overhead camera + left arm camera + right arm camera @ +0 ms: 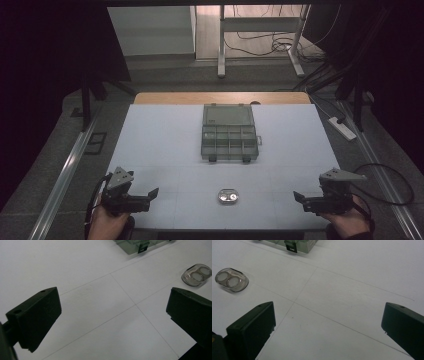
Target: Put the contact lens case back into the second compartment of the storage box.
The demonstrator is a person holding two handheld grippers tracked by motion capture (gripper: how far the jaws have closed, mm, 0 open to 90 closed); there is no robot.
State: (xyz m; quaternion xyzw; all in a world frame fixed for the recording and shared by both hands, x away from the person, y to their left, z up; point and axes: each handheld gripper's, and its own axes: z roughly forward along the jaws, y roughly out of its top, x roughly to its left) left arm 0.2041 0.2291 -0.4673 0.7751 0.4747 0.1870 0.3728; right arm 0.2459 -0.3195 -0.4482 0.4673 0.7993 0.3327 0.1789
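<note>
Case [228, 196]: I see one small clear oval case on the table [165, 135], near the front edge, at about 6 o'clock from the table's middle. It holds two round pale discs side by side. In the left gripper view it lies at 2 o'clock [197, 275]; in the right gripper view at 10 o'clock [231, 279]. Nothing touches it.

Box [229, 133]: one grey see-through organiser box, at 12 o'clock from the case and well apart from it. Its lid is open and lies flat behind the tray. I count two rows of compartments; what is in them I cannot tell. Two dark latches show on its near edge, and one latch corner shows in each gripper view [142, 246] [290, 245].

Left claw [152, 192]: at 9 o'clock from the case, near the table's front left corner, pointing inward. My jaws stand wide apart, holding nothing and touching nothing, with bare table between them. One hand [107, 222] holds it.

Right claw [298, 196]: at 3 o'clock from the case, near the front right corner, pointing inward. Jaws wide apart too, empty, with bare table between them. One hand [350, 220] holds it.

Table: white top with thin seam lines crossing it, a wooden strip along the far edge.

Count: one case, one box, two claws, two hands.
</note>
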